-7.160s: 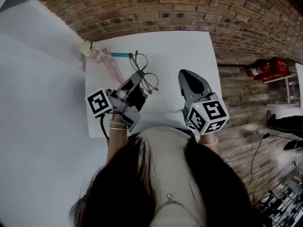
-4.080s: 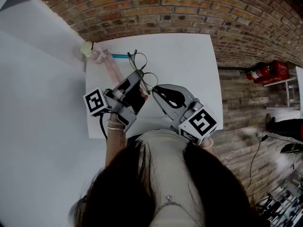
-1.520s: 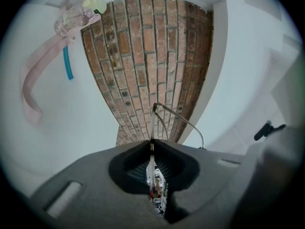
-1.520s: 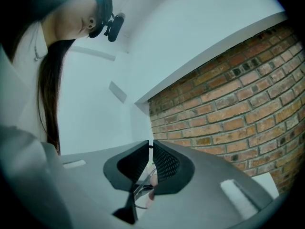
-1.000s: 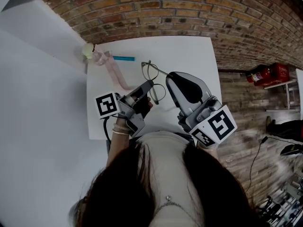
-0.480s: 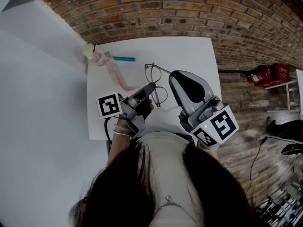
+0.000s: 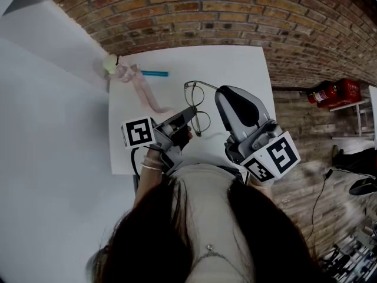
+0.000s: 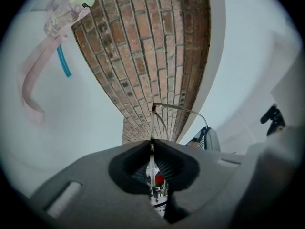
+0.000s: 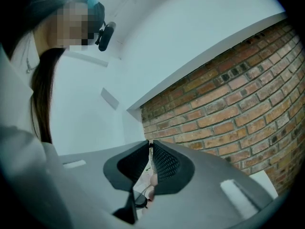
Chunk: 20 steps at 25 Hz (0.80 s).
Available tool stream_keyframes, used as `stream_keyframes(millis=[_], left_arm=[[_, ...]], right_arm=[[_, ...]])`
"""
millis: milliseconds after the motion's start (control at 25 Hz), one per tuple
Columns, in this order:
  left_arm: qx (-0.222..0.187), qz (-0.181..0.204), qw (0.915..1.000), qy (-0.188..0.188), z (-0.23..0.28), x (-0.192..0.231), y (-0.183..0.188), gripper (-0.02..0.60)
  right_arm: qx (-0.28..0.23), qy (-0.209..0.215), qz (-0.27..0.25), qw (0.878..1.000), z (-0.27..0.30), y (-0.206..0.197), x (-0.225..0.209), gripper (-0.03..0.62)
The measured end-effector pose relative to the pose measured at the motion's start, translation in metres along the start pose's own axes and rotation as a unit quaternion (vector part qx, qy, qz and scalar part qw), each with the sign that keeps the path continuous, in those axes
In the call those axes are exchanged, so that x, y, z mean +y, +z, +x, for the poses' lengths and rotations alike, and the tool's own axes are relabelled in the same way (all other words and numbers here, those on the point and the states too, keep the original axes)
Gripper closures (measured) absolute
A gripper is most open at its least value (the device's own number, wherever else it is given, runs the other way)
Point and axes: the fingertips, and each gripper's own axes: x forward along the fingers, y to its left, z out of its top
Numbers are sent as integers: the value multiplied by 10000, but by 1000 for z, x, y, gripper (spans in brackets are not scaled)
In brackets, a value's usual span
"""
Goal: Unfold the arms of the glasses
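1. Holds the thin wire-framed round-lens glasses (image 7: 197, 106) over the middle of the square white table (image 7: 247, 63). Apparently lifted off the top, with brick wall seen behind the frame in the left gripper view.
2. Pinches the frame's wire in the grey left tongs (image 7: 188, 112), closed tight on it from the 8 o'clock side. Probably serves as an anchor, to stop the frame swinging while an arm is drawn out.
3. Sets the grey right tongs (image 7: 223, 91) at 3 o'clock of the lenses, closed down to a slit. No wire made out between them in the right gripper view. Met at the tips by one arm's end in the head view, so likely nipping it.
4. Reads as mid-unfold: shows one arm swung out from the 12 o'clock lens toward 3 o'clock. Cannot tell the other arm's state, being too fine.
5. Leaves a pale pink ribbon (image 7: 144, 93) and a short teal stick (image 7: 154, 73) near 10 o'clock on the table, well apart from the work.
6. Calls for a slow, even pull, judging the thin wire springy and easily bent.
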Motion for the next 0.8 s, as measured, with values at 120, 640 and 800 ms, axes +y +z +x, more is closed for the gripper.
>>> stream_keyframes(millis=[120,640,800], left_arm=[[77,57,9999,69,0,2,-3,558],[441,437,9973,403,-2,18,-10,558],[519,462,9967,421,-2,19,-13,558]], right_arm=[[-19,-31,23,10000,-1,1,-2,563],[-126,-161,128,9997,-3,3,-11,563],[-143,-192,147,9996,-3,3,-13,562]])
